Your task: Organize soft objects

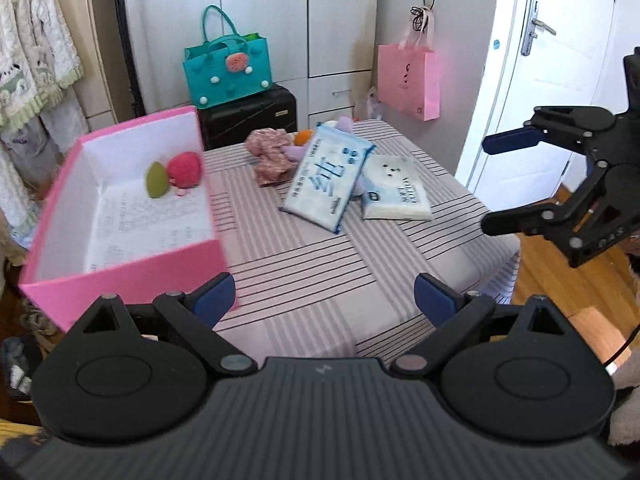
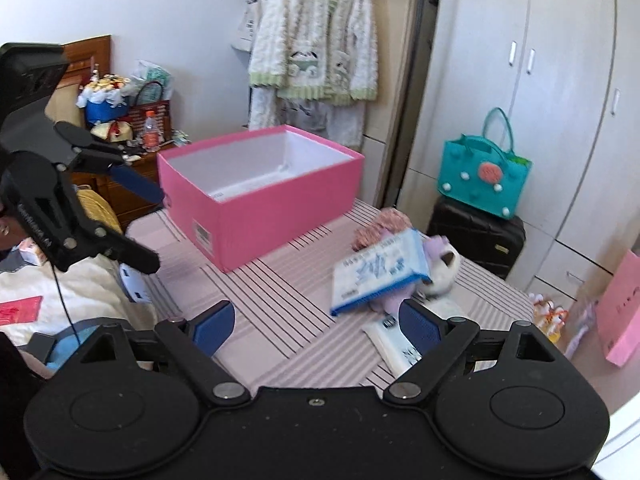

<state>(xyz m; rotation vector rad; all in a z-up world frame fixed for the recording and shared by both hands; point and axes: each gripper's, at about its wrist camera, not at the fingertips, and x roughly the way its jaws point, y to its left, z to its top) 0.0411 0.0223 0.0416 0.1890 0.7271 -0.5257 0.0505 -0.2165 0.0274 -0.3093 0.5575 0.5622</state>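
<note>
Both grippers, left gripper (image 1: 325, 300) and right gripper (image 2: 316, 322), wide open, empty, short of tissue pack (image 1: 327, 179).

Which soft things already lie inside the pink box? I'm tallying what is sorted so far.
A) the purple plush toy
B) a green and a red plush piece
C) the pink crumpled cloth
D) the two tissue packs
B: in the left wrist view a green plush piece and a red plush piece sit at the far end of the pink box.

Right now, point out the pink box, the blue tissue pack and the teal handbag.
pink box (image 1: 132, 280), left wrist view, near outer wall.
blue tissue pack (image 1: 326, 178), left wrist view, printed face.
teal handbag (image 2: 480, 184), right wrist view, front panel.
</note>
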